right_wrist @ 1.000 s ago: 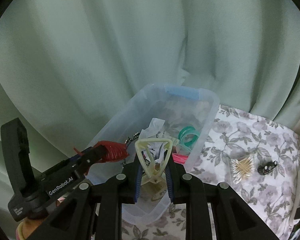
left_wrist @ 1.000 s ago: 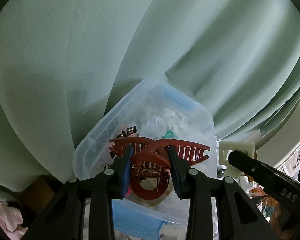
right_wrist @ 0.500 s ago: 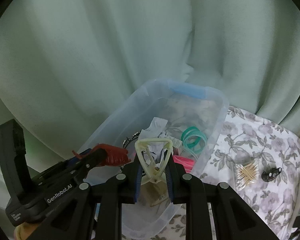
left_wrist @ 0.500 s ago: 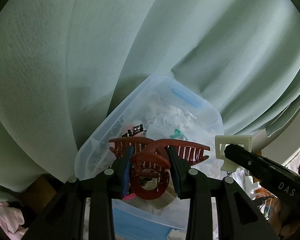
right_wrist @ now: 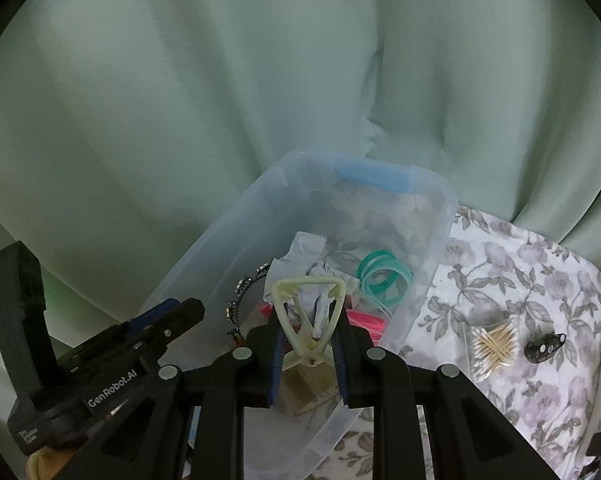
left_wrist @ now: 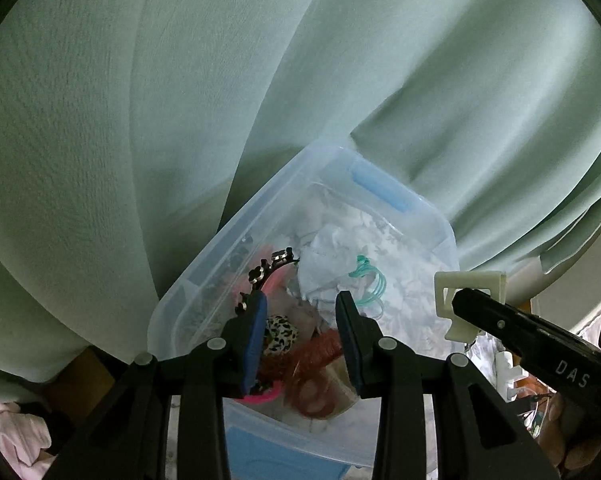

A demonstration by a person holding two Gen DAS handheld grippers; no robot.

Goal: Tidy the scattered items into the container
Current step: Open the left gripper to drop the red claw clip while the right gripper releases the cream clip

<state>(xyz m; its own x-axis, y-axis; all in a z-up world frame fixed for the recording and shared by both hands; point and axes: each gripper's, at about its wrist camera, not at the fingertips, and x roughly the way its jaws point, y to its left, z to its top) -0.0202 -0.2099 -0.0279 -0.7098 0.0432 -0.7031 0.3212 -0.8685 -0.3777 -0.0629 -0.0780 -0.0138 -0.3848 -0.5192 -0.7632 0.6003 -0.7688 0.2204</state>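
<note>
the left gripper (left_wrist: 300,332) hangs over the clear container (left_wrist: 204,280), jaws apart and holding nothing; a reddish-brown hair claw (left_wrist: 320,364) lies blurred in the bin just beneath them. the right gripper (right_wrist: 308,348) clamps a cream hair claw (right_wrist: 306,312) above the same bin, placed for dropping in. farther out, cotton swabs (right_wrist: 494,346) and a small black clip (right_wrist: 544,346) lie on the floral cloth (right_wrist: 500,264), outside it.

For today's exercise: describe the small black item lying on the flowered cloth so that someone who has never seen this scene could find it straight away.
Start at the clear plastic bin and move right onto the flowered cloth. Past the bundle of cotton swabs lies the small black item. It alone is dark and glossy, against pale wooden sticks.
</note>
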